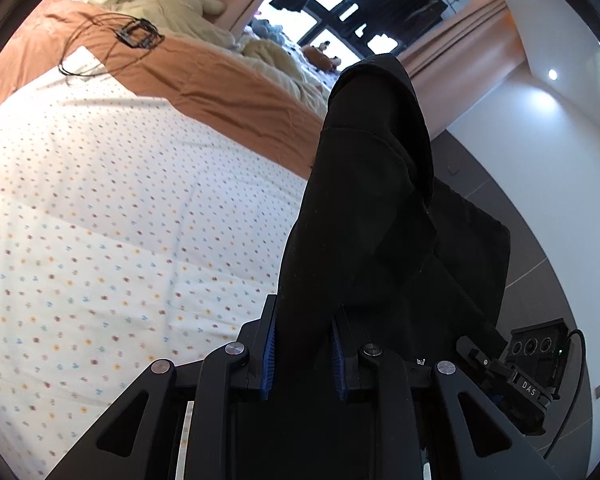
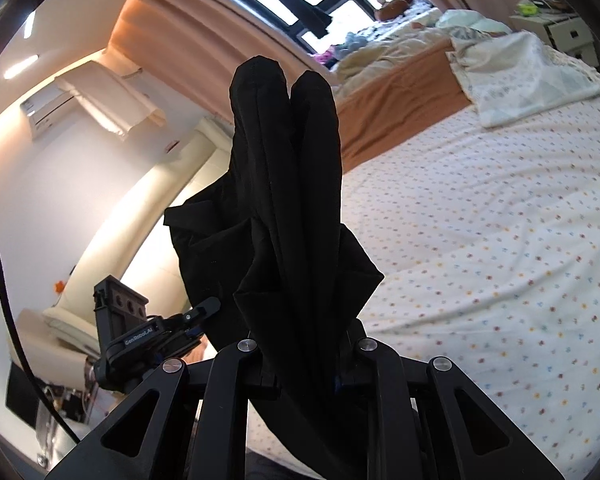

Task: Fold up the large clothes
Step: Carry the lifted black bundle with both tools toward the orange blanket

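The black garment (image 1: 372, 208) hangs bunched above the bed (image 1: 100, 208), pinched by the left gripper (image 1: 304, 356) and the right gripper (image 2: 306, 360), whose fingers are closed on its folds. It looks soft, limp and light, likely to sag, so hold it at edges or corners.

Daylight room, pretty bright overall. Window (image 1: 340, 12) at top of both frames blown out white, main light source. Ceiling spot (image 1: 553, 74) flares on wall, right side of left wrist view. Black garment (image 2: 288, 208) basically silhouette, folds barely readable. Heavy fisheye bend plus dark vignette at corners. Bedsheet (image 1: 100, 220) print slightly soft lower left.
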The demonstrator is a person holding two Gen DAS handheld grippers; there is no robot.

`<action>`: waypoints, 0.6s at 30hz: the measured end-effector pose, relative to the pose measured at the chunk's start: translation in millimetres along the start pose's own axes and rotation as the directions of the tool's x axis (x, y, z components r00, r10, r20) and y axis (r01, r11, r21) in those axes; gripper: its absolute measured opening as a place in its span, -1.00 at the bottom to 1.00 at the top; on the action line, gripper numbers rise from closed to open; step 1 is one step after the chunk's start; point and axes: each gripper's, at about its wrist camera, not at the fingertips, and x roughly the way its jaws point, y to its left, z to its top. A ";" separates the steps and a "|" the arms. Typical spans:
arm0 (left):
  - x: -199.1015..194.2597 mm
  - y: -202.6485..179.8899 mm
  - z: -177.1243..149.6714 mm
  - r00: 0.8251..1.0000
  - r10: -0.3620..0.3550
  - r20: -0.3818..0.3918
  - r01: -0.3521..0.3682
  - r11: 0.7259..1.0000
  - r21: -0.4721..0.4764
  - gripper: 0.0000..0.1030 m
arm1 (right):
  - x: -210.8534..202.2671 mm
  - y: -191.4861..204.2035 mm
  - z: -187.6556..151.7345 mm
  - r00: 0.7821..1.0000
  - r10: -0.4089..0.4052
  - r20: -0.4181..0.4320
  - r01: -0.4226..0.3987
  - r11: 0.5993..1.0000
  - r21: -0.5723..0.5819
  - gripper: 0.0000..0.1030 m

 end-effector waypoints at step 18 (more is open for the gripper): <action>-211.1 120.5 32.9 0.965 0.158 0.210 -0.140 0.985 -0.100 -0.54 | 132.8 187.2 -57.3 0.964 0.184 -0.192 -0.220 0.957 -0.188 -0.65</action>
